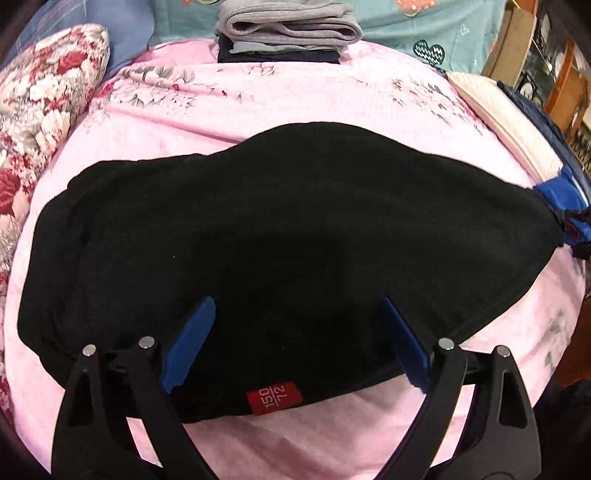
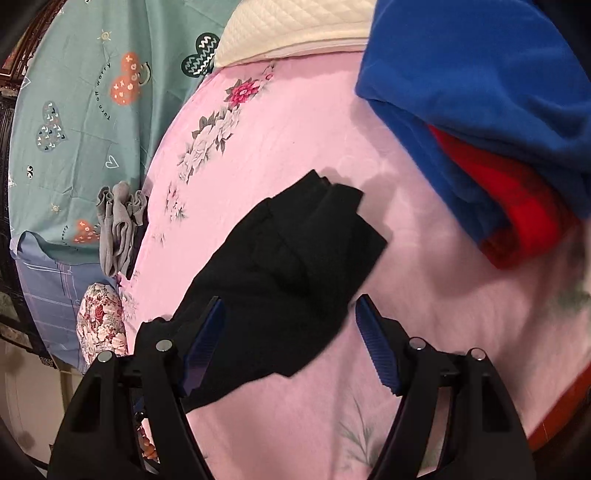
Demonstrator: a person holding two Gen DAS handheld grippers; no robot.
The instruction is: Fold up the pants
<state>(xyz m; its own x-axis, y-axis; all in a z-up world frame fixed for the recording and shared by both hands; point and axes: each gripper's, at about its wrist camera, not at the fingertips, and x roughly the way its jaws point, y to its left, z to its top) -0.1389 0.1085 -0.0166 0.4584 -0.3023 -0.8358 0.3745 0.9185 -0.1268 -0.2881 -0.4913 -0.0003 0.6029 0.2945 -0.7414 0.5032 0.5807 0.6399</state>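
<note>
**Black pants lie folded on the pink sheet, both claws spread wide**

The left gripper (image 1: pixel 297 334) hangs over the near edge of the black pants (image 1: pixel 280 236), jaws wide apart, blue pads on either side of a stretch of dark cloth and pressing on none of it. The pants spread broadly ahead of this claw and out to both sides, lying flat on the pink floral sheet (image 1: pixel 258 99). Just below the gap between the jaws, at the pants' near hem, sits a red size label (image 1: pixel 274 398). Far ahead of the claw, at the sheet's far edge, a grey folded garment (image 1: pixel 288 27) rests on top of darker folded ones. Off to the claw's left is a floral pillow (image 1: pixel 44 96); to its right, a cream quilted cushion (image 1: pixel 506 122).

The right gripper (image 2: pixel 290 339) is likewise open, with nothing clamped. The pants (image 2: pixel 291 258) reach ahead of it as a folded black strip and run in under its left finger, while its right finger stands over bare sheet (image 2: pixel 295 122). Ahead and to this claw's right, a blue garment (image 2: pixel 480 85) lies over a red one (image 2: pixel 517 206). A teal patterned cover (image 2: pixel 88 110) lies to its left.
</note>
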